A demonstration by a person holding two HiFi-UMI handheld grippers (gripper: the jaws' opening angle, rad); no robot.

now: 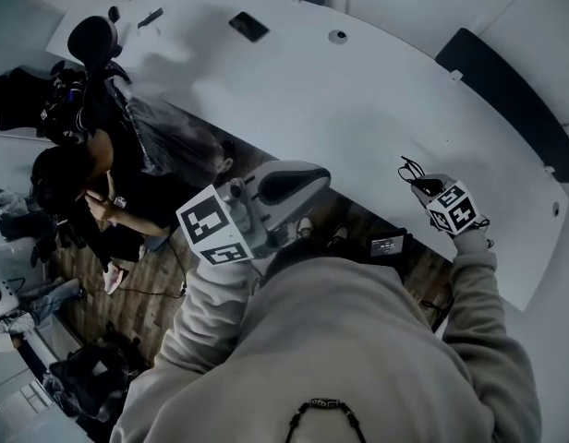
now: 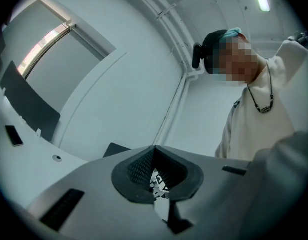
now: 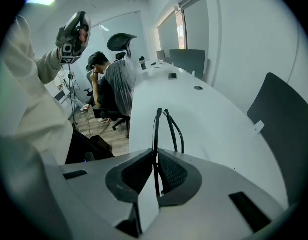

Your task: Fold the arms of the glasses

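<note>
left tool (image 2: 155,170): jaws closed, nothing between them. right tool (image 3: 155,171): clamped on the glasses (image 3: 157,126) at the frame, arms lying close alongside, held over the white bench (image 3: 214,109) near its edge. dark phone (image 1: 248,26) on the bench's far end.

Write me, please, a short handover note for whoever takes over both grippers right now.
Left gripper: shut and empty, held up near the person's chest, off the table.
Right gripper: shut on the glasses, pinching the frame edge-on over the white table, near its front edge.
Done: both arms appear to lie folded close against the frame.
Left: check the fold, then set the glasses down on the table. I cannot tell whether they touch it now.
</note>
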